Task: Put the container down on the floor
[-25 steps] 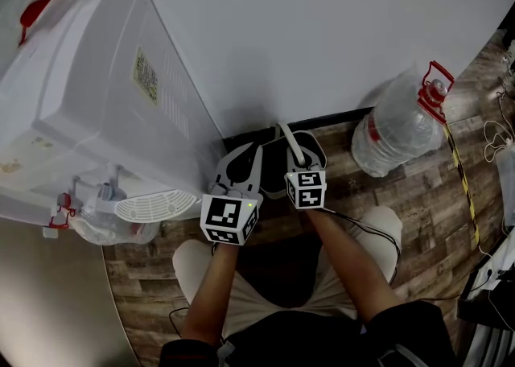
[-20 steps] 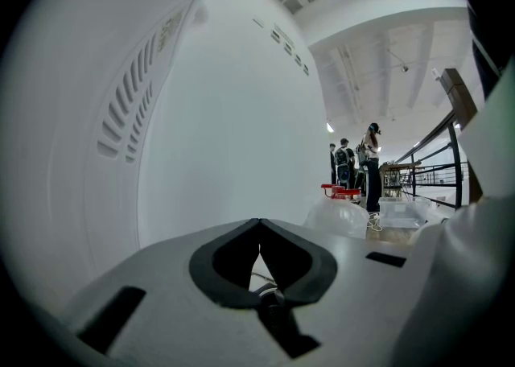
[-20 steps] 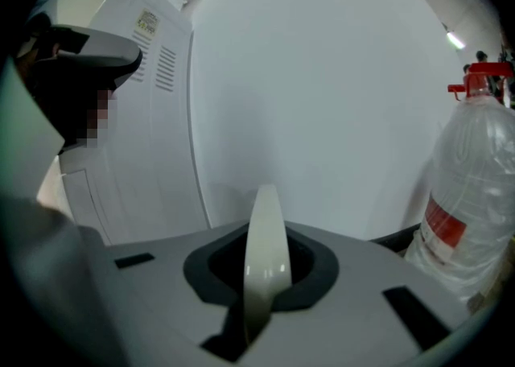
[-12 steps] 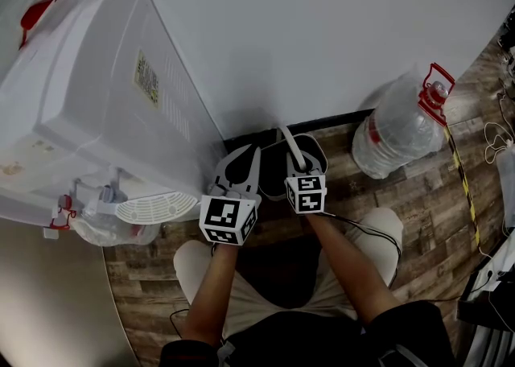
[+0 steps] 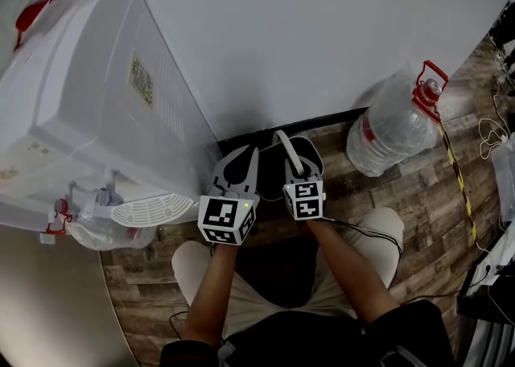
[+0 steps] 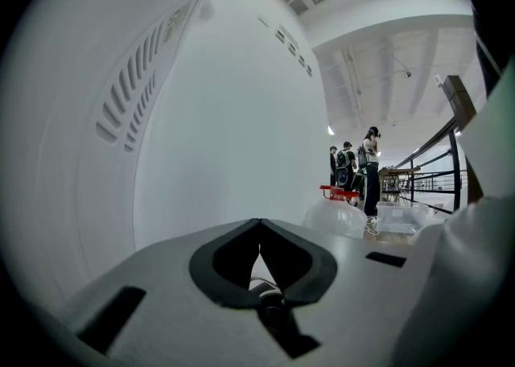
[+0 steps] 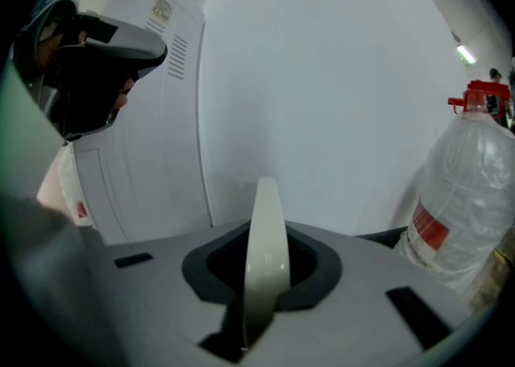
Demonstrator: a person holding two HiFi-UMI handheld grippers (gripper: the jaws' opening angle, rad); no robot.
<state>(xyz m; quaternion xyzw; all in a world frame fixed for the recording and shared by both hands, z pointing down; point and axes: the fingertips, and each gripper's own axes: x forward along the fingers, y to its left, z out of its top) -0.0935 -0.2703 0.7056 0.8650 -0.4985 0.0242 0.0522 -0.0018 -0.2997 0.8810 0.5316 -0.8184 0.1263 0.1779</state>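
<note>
Against the frame a second back, very little has changed. My right gripper (image 7: 265,232) has crept a touch back toward the person's knees, and the whole head view has slid slightly. My left gripper (image 6: 259,224) sits where it was.

The right gripper is clenched on the white handle (image 7: 265,196) of the container (image 5: 270,177). The left gripper's jaws are pressed tip to tip with nothing in them, and it lies just to the left of the right one.

Directly ahead of both tools the white wall (image 5: 322,35) closes off the way, with a black baseboard (image 5: 338,120) at its foot. To the left of the left gripper, close by, leans a large white appliance (image 5: 88,108) with vent slots and a label on its side. Ahead and to the right of the right gripper a big clear water bottle (image 5: 394,128) with a red cap stands on the wood-pattern floor (image 5: 418,188), well apart from the jaws. Far beyond the left gripper a few people stand.

The handle is a flat band standing on edge between the right jaws. Its long axis arcs up and forward from them toward the baseboard. Of the container's body I see only a dark shape under and between the two grippers. I cannot tell which way it faces or whether it touches the floor.
</note>
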